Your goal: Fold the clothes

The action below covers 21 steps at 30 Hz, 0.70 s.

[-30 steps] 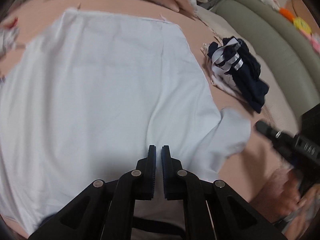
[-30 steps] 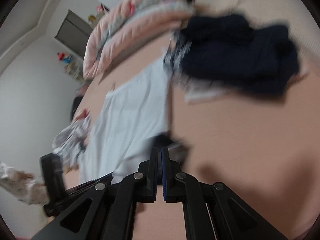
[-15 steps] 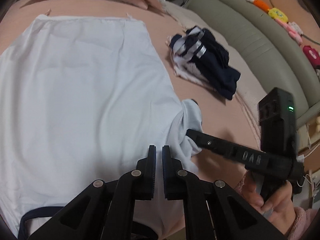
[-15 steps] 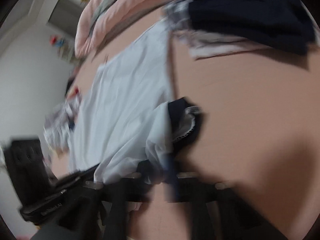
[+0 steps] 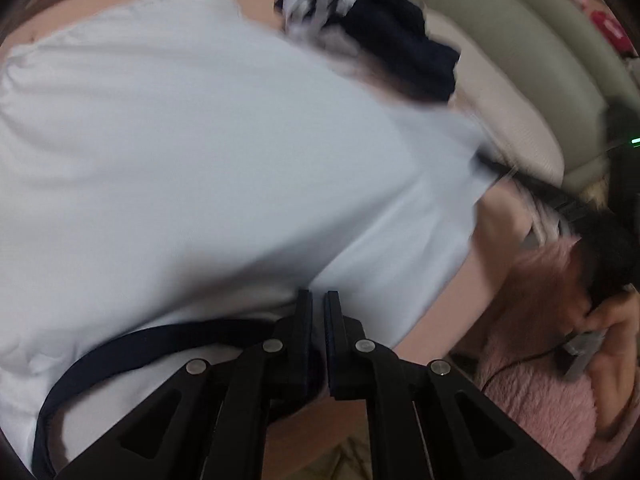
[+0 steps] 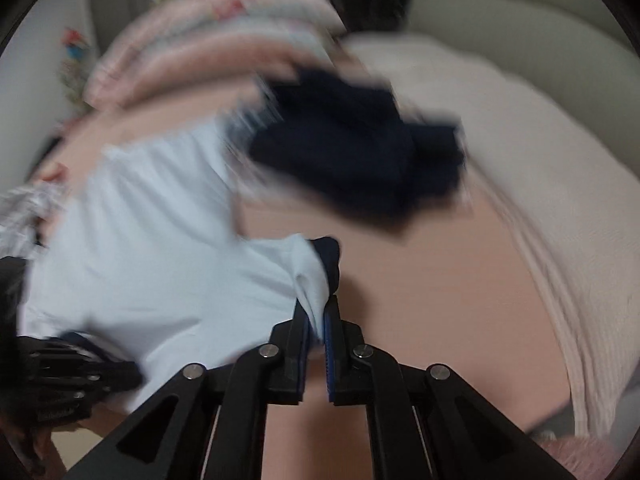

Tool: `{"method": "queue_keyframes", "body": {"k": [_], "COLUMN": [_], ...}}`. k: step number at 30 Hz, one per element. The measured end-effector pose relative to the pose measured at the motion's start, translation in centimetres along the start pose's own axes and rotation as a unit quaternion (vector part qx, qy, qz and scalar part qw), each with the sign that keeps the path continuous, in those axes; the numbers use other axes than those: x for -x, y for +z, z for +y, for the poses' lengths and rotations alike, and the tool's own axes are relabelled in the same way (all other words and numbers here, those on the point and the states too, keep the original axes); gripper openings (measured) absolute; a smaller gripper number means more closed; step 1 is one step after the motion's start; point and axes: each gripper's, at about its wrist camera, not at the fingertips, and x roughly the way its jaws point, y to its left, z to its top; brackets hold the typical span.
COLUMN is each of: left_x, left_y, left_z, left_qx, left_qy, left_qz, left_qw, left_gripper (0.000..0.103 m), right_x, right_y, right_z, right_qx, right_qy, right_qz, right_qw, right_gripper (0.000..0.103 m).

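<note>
Pale blue, navy-trimmed shirt (image 5: 200, 140), both grippers' fingers (image 6: 301, 328) clamped on its fabric.

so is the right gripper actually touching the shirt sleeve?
Touching. In the right wrist view the right gripper has its jaws shut on the pale blue shirt's sleeve, fabric pinched between the pads.

Dim, soft indoor light; both fisheye views motion-blurred, perhaps worst toward the edges.
</note>
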Motion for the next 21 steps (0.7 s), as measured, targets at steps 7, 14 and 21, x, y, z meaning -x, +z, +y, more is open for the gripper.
{"method": "queue_keyframes", "body": {"k": [7, 14, 21], "left_x": [1.7, -2.4, -0.4], "left_y": [1.2, 2.7, 0.8], "left_z": [-2.6, -6.0, -4.7], "left_qx": [-0.037, -0.091, -0.084], "left_qy": [-0.013, 0.054, -0.029], "left_qz": [-0.024, 0.027, 0.030], "left_qw": [0.9989, 0.9941, 0.9956], "left_gripper": [0.005, 0.005, 0.005], "right_x": [2.5, -2.3, -3.9], "right_y": [-0.3, -2.5, -2.1], "right_z": [-5.8, -0.9, 0.3], "right_qx": [-0.158, -0.111, -0.110], "right_qy": [0.088, 0.185, 0.199], "right_qz": [-0.031, 0.120, 0.122], "right_qw": [0.983, 0.969, 0.966], "right_gripper": [0.011, 0.011, 0.012]}}
